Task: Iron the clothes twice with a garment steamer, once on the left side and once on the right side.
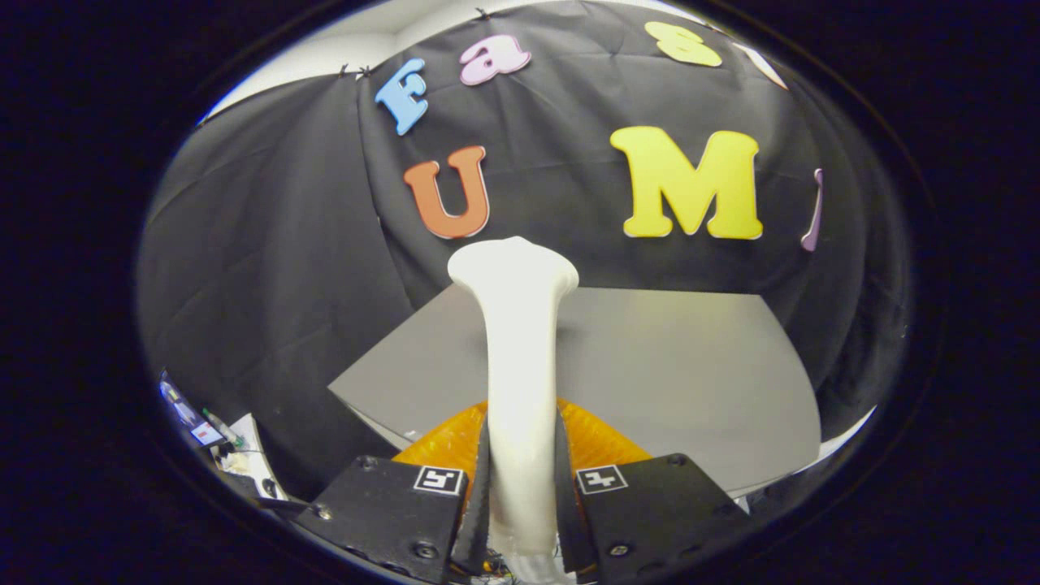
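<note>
The claw [520,487] pinches the steamer [520,357]: both fingers press on its white handle, one on the left side and one on the right, with no gap showing between finger and plastic. The steamer runs straight out from between the fingers, upright along their line, and rises well beyond the fingertips. Its shaft is slim where the fingers hold it and widens at the far end into a flared head [513,264], whose rim stands above the far edge of the table [691,366] against the booth's black wall.

The clothes [597,439] show as an orange, ribbed or pleated fabric lying low, just beyond the fingers and behind the steamer's shaft, spreading a little to the left and to the right of it. The garment rests on the near part of the grey table. The steamer's head is far from the fabric, raised well above it; whether the lower handle touches the cloth cannot be told, as the fingers hide that part.

The grey table stretches far and to the right of the steamer. At the near left, below the table's level, lie some small cluttered items [215,439], too small to identify.
</note>
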The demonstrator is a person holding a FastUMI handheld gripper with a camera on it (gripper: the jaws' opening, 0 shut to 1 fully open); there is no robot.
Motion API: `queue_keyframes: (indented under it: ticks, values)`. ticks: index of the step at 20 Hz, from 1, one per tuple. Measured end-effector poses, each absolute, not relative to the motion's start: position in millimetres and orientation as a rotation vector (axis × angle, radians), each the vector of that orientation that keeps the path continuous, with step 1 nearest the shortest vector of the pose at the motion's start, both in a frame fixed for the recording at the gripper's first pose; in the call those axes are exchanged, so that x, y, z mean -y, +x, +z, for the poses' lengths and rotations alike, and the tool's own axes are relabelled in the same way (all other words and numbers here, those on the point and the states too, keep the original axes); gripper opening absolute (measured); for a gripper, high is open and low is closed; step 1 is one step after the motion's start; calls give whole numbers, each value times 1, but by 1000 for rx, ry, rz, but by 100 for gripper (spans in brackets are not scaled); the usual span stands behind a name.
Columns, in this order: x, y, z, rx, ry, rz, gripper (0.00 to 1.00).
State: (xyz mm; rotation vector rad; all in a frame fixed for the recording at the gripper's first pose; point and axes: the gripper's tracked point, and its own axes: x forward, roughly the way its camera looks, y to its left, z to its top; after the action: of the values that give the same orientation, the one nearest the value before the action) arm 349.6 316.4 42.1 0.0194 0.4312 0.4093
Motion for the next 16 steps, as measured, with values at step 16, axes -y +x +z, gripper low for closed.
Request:
queue_keyframes:
  ticks: [16]
  values:
    - [-26, 205, 215, -46, 196, 172, 37]
